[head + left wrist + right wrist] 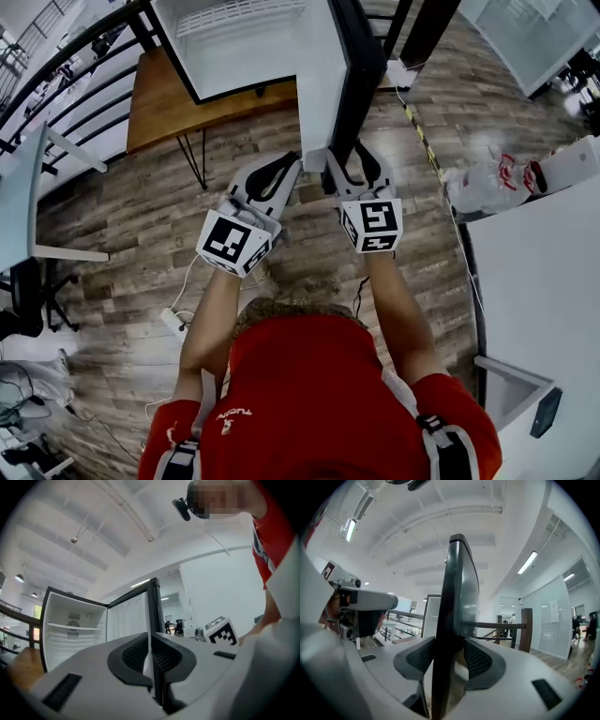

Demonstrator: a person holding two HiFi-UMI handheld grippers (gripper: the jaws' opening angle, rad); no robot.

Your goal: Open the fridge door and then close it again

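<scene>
- Head view, nearest: my two forearms reach forward side by side, both grippers held level with their marker cubes facing up.
- left gripper (292,167): just left of the free edge of the fridge door (319,84), on its white inner side. The jaws stand almost together with a thin lip of that edge between the pads, and they look to be pinching it.
- right gripper (352,164): astride the same edge, one pad on the dark outer side and one on the inner side. Both press on it, so it is clamped on the fridge door.
- Fridge door, position: swung wide open. Its free edge is straight ahead of both grippers and touching them, with its long axis upright across my jaws.
- Judgement: my right hand has the fuller hold. To close the door, it would carry the edge left toward the cabinet.
- fridge (234,47): beyond and to the left, its white inside and a shelf exposed.
- table (164,103): wooden, under the fridge, farthest.
</scene>
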